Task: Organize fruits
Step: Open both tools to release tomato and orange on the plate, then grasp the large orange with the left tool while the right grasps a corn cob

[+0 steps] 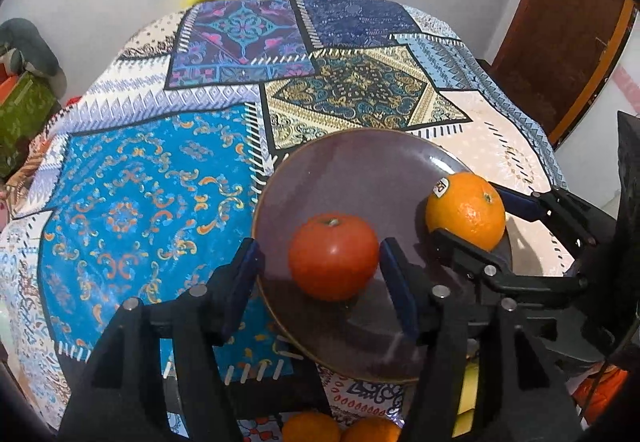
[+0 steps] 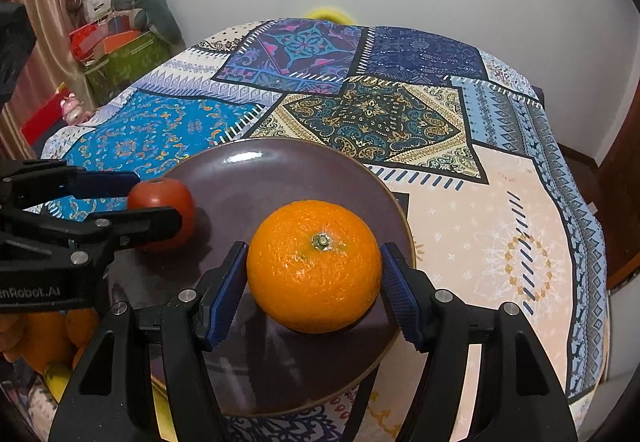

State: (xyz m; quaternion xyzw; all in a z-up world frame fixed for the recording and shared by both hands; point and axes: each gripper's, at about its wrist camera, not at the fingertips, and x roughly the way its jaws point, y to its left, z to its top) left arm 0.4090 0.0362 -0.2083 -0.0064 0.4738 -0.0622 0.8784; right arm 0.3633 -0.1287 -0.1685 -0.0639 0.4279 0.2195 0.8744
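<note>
A red tomato (image 1: 334,256) sits on the dark purple plate (image 1: 360,170), stem up. My left gripper (image 1: 318,248) straddles it and is open: the left pad stands clear of the tomato, the right pad is close beside it. An orange (image 2: 314,266) with a green stem rests toward the plate's (image 2: 260,178) right side. My right gripper (image 2: 314,248) is shut on the orange, with both blue pads against its sides. The right wrist view shows the tomato (image 2: 164,206) at the left, between the left gripper's fingers (image 2: 136,226). A sticker marks the orange (image 1: 466,216) in the left wrist view.
The plate lies on a patchwork tablecloth (image 1: 152,194) near the table's front edge. More oranges (image 1: 312,428) and something yellow (image 1: 466,390) lie below that edge. A green box (image 2: 124,62) stands at the back left and a brown door (image 1: 560,42) to the right.
</note>
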